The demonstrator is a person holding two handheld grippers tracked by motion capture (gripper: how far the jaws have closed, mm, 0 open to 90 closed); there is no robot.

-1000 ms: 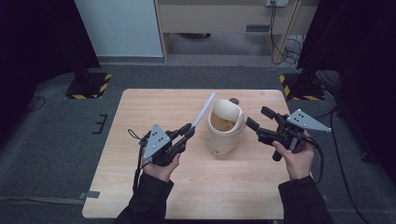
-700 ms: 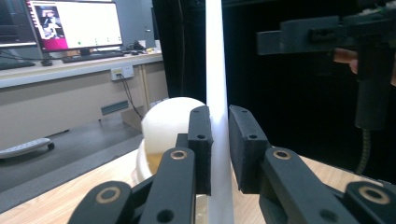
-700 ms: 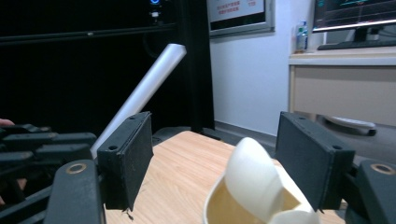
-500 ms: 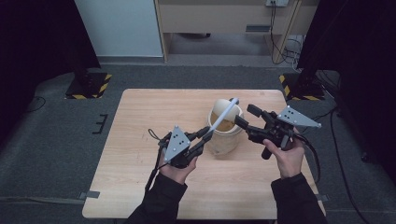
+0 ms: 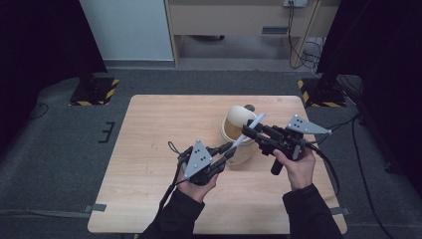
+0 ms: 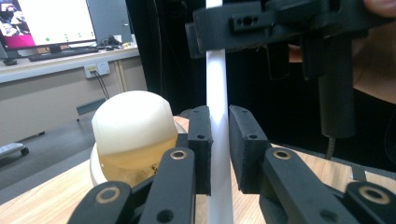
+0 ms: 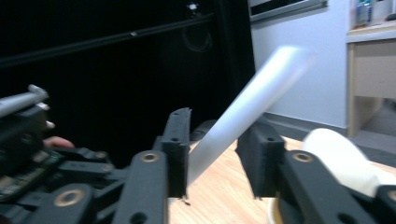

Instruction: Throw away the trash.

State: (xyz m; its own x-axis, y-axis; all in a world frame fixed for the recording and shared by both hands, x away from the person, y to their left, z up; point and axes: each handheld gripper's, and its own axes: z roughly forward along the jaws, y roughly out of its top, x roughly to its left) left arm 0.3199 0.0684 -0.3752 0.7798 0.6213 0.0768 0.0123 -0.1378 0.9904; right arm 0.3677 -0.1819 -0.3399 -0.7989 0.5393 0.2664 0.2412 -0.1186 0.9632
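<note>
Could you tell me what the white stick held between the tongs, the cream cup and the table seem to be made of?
The stick looks like smooth matte white plastic, perhaps a tube: even colour, slightly translucent edges. The cream cup seems glazed ceramic or hard plastic, with a soft sheen on its rounded side; the look leaves that open. The table looks like light wood or wood laminate, with visible grain lines.

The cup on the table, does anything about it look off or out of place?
The cream cup stands upright on the table with nothing spilled. Only oddity: the white straw isn't in it, but sits between both tongs, left and right.
</note>
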